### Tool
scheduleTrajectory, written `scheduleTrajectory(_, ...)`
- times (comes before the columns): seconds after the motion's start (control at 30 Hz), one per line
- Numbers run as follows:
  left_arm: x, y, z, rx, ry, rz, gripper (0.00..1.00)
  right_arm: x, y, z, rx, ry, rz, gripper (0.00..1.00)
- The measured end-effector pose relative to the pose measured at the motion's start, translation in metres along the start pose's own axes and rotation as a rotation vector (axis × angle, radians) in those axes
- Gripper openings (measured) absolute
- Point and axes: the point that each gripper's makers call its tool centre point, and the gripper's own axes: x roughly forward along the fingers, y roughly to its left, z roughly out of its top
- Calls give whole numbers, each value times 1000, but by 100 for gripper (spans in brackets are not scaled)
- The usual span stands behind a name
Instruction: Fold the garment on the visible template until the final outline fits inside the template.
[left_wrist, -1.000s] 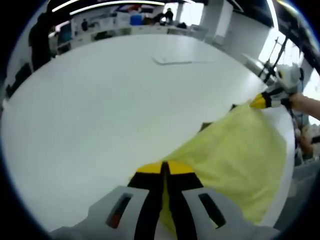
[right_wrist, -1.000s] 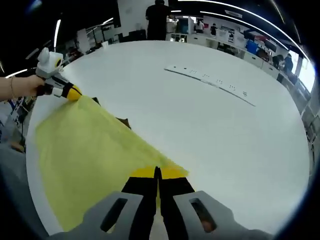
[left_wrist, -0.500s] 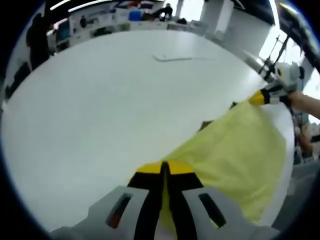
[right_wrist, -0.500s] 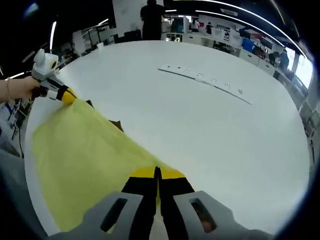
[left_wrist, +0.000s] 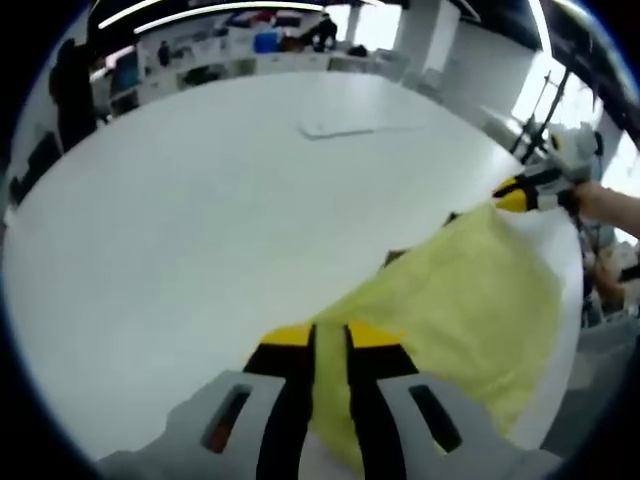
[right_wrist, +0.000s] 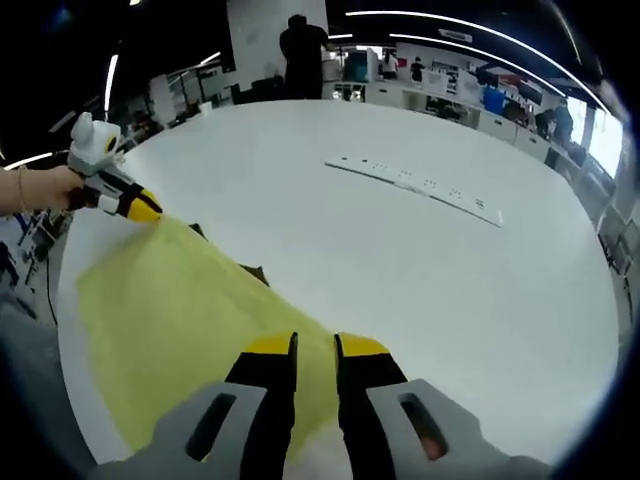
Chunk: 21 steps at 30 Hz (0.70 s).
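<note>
Both tools have their jaws apart: the left tool (left_wrist: 329, 340) and right tool (right_wrist: 314, 350) hover over the yellow garment (left_wrist: 455, 300), gripping nothing. The cloth lies close to the white desk's (right_wrist: 400, 260) near edge, so I judge it could slide off, or its fold could spring open.

White table (right_wrist: 420, 270) w/ flat strip (right_wrist: 420, 186); person (right_wrist: 300, 55) behind.

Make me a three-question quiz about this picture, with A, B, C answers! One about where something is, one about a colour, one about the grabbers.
1. Where does the garment lie?
A. On the white table
B. On the floor
C. On a chair

2. What colour is the garment?
A. Red
B. Pale yellow
C. Blue

3. How do the jaws of the left gripper and the right gripper stand?
A. Both clamped shut
B. One shut, one apart
C. Both apart

Answers:
1 A, the cloth is spread over the tabletop.
2 B, it looks pale yellow in both views.
3 C, a gap shows between each pair of yellow tips.
</note>
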Motion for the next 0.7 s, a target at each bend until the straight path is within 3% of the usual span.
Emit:
scheduleTrajectory(0.37, -33, -19, 2, -16, -99, -85, 37, -28, 14, 7, -3, -26, 8, 29)
scheduleTrajectory(0.7, -71, -34, -7, -17, -149, -100, 50, -62, 39, 14, -15, -63, 17, 42)
